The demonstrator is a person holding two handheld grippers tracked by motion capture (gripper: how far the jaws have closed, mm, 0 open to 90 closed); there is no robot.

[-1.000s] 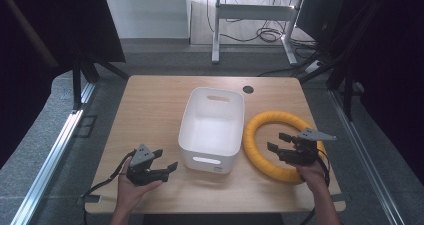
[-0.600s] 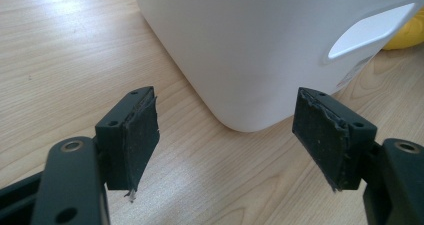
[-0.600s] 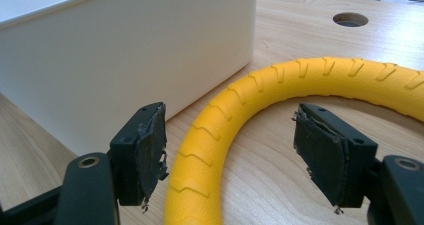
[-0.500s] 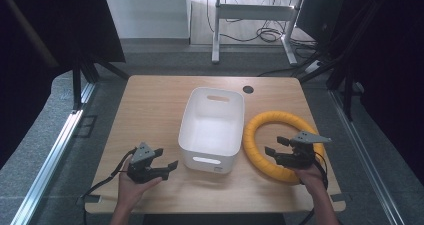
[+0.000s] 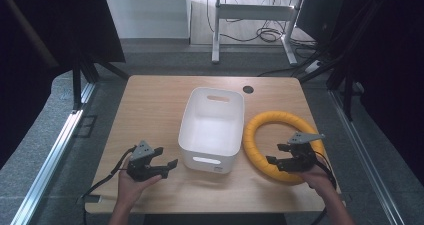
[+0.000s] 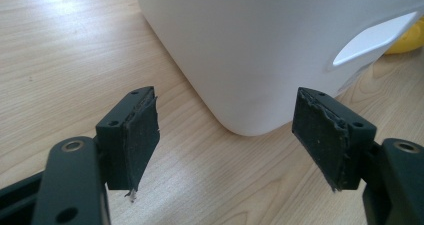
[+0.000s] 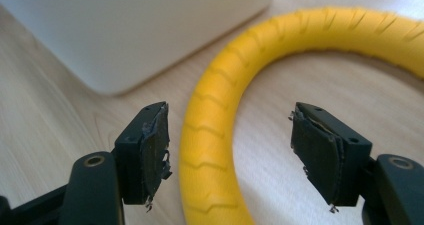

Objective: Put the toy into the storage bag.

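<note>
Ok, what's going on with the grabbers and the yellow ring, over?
Right gripper open, jaws just been closing, astride the ribbed yellow rubber ring, pads not touching. Left gripper open, empty, facing the white plastic bin. Bin close beside the ring.

Left hand (image 5: 131, 187) enters from the bottom left of the high view, forearm angled up, palm under the left gripper (image 5: 167, 166), which points right and slightly up-frame. In the left gripper view, left gripper (image 6: 225, 137) jaws stand wide apart, nothing between the pads. Right hand (image 5: 320, 179) enters bottom right, right gripper (image 5: 275, 154) points left. Its jaws have just been closing a little, apparently not pressing on anything; right gripper (image 7: 230, 150) pads well apart.
</note>
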